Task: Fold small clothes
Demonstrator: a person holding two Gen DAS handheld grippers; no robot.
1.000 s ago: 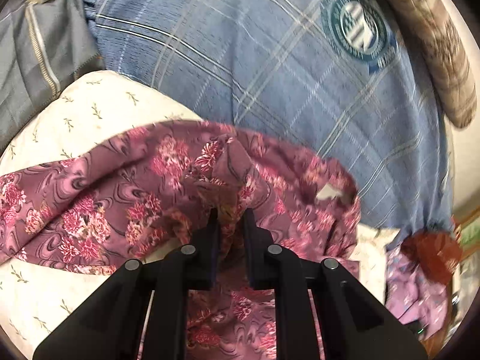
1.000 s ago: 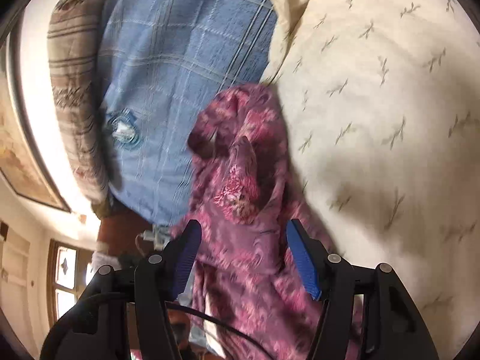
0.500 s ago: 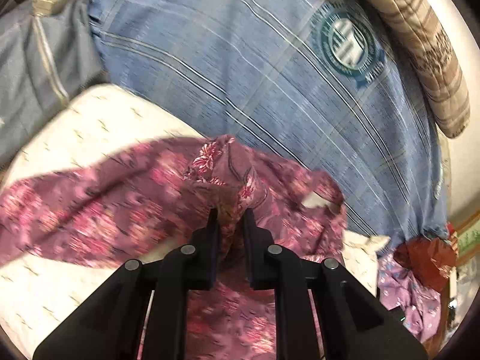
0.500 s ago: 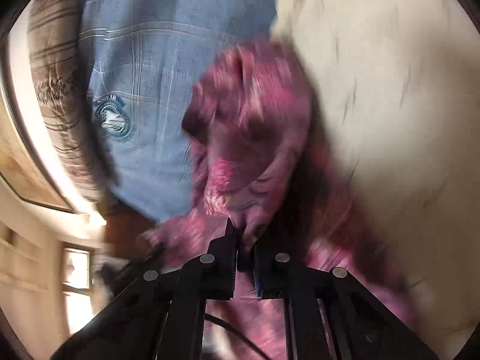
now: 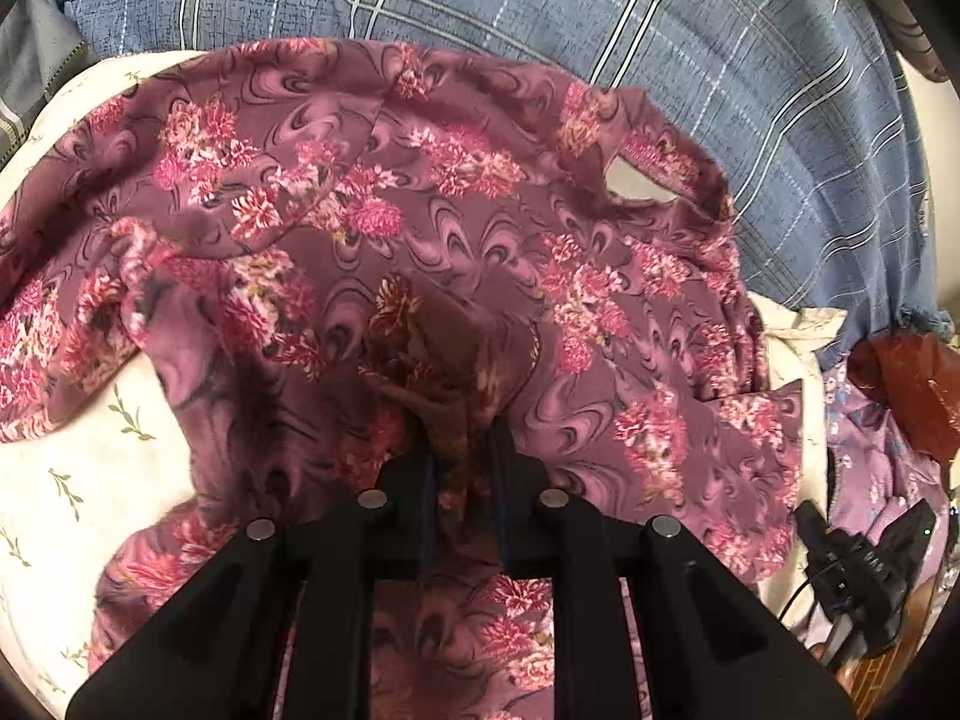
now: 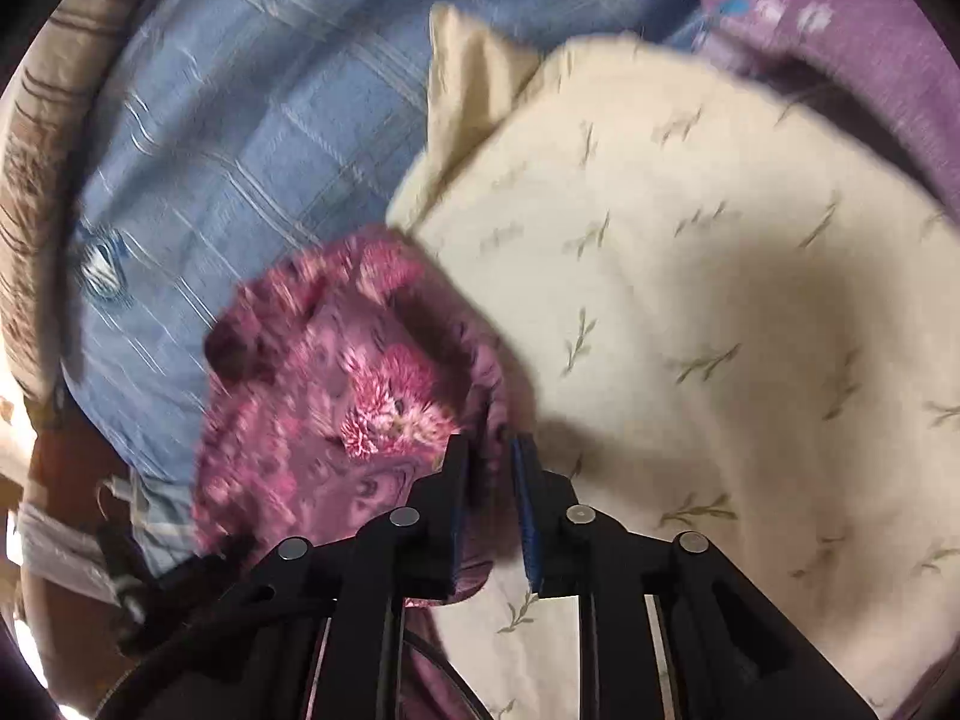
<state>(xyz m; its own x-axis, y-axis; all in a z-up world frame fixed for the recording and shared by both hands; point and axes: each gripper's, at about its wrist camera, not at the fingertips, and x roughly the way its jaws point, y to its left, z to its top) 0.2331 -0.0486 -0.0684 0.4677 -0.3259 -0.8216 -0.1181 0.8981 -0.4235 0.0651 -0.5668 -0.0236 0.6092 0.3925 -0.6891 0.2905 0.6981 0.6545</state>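
A mauve garment with pink flowers (image 5: 480, 240) lies spread over a cream leaf-print sheet (image 5: 60, 450). My left gripper (image 5: 462, 438) is shut on a bunched fold at the garment's near side. In the right wrist view, which is motion-blurred, another part of the garment (image 6: 336, 390) is heaped at the sheet's (image 6: 720, 300) left edge. My right gripper (image 6: 487, 456) has its jaws opening. A thin fold of the garment's edge still lies between them, against the left finger, with a little gap at the right pad.
A blue plaid cover (image 5: 720, 60) lies behind the garment. A lilac flowered cloth (image 6: 840, 30) is at the sheet's far corner, a striped cushion (image 6: 36, 150) at the far left. A reddish-brown object (image 5: 912, 384) and a black device with a cable (image 5: 858, 564) sit at the right.
The left gripper moved forward and down, and the garment now spreads much wider in its view. The right gripper went from wide open to closed on the garment's edge, then parted slightly.
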